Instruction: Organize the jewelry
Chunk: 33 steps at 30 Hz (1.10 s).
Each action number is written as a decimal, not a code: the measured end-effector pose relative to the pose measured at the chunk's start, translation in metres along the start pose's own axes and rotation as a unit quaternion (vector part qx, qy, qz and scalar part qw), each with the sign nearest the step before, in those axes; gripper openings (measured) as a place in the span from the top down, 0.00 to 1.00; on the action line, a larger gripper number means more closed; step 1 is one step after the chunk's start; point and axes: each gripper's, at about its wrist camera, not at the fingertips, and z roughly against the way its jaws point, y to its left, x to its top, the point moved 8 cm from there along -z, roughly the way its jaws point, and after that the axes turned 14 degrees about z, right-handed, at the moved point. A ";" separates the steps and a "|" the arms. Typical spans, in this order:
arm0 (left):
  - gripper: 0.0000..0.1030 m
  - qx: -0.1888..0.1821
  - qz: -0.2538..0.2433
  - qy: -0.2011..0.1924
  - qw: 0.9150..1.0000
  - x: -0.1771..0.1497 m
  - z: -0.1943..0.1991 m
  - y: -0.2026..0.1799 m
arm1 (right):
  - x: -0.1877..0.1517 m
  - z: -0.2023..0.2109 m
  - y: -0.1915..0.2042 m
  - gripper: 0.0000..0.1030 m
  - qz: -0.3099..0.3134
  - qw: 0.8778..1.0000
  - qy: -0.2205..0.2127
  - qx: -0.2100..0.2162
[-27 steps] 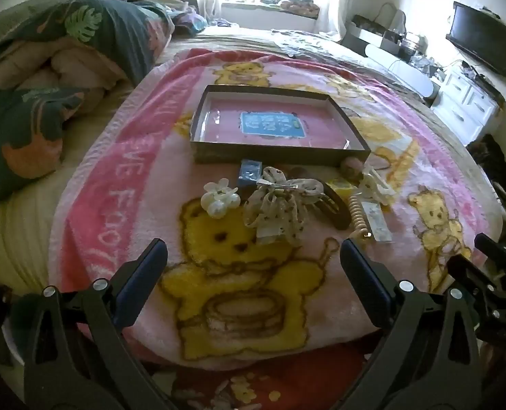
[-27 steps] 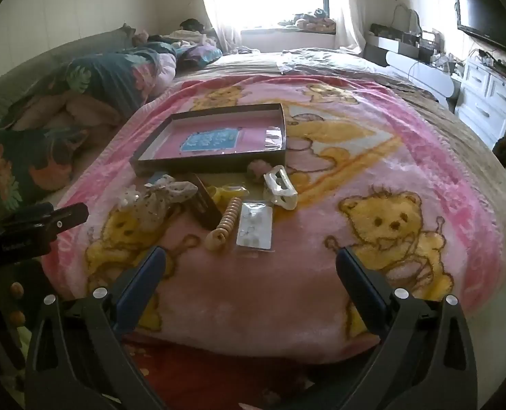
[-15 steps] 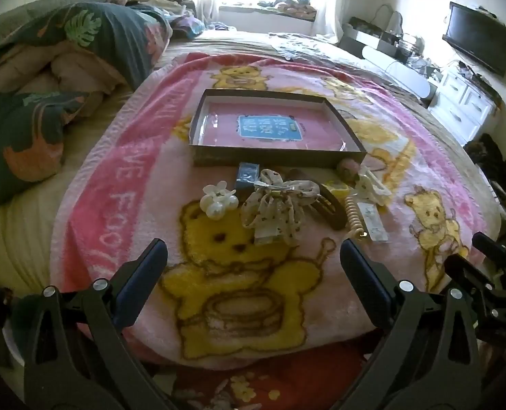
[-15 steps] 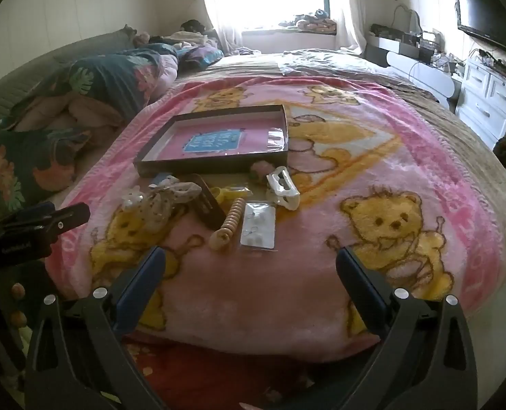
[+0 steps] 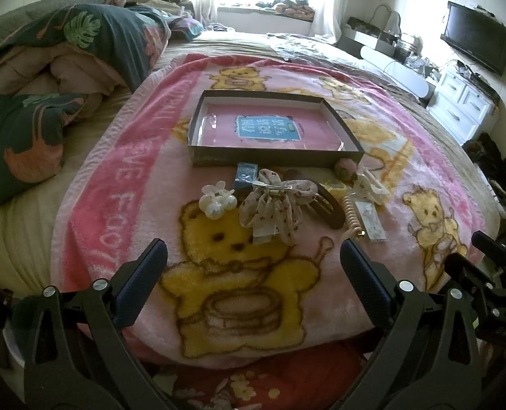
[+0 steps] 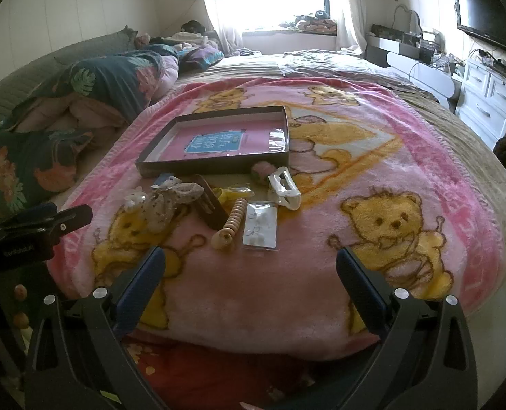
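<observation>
left gripper (image 5: 253, 266): held spread, nothing gripped | right gripper (image 6: 251, 268): held spread, nothing gripped | hair bow (image 5: 273, 205), bead coil (image 6: 234, 222): laid just ahead of jaws | box (image 5: 273, 157): set beyond them

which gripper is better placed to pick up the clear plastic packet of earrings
Right. The clear plastic earring packet lies nearly centred ahead of the open right gripper; from the left gripper it sits off to the right.

Left gripper (image 5: 253, 259) and right gripper (image 6: 251, 264) gape, empty.
</observation>
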 end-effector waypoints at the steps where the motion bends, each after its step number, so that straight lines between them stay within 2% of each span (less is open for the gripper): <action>1: 0.08 0.000 0.000 0.000 1.000 0.000 0.001 0.000 | 0.001 0.002 0.000 0.04 0.000 1.000 0.000 0.000; 33: 0.08 0.004 -0.001 0.000 1.000 -0.001 0.000 -0.001 | 0.001 -0.001 -0.003 0.04 -0.002 1.000 -0.001 0.004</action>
